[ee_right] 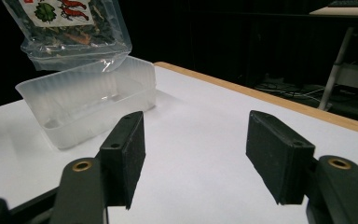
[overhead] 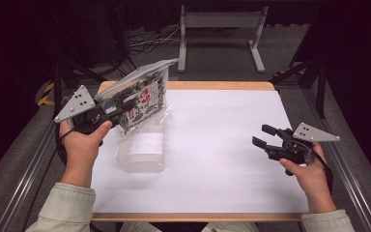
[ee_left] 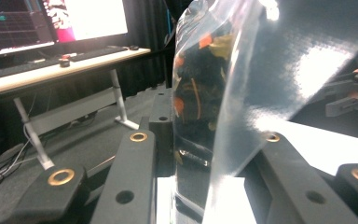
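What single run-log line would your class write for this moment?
left gripper: shut on clear bag | bag: over clear container | right gripper: open, empty, apart | surface: white table

Lab — monitors [ee_left: 51,21], cabled floor [overhead: 149,41]

Light from above is shining on the white table top [overhead: 222,145], while the room behind is staying dark. Glare is whitening the plastic bag [ee_left: 279,70] at upper right; near jaws are looking soft.
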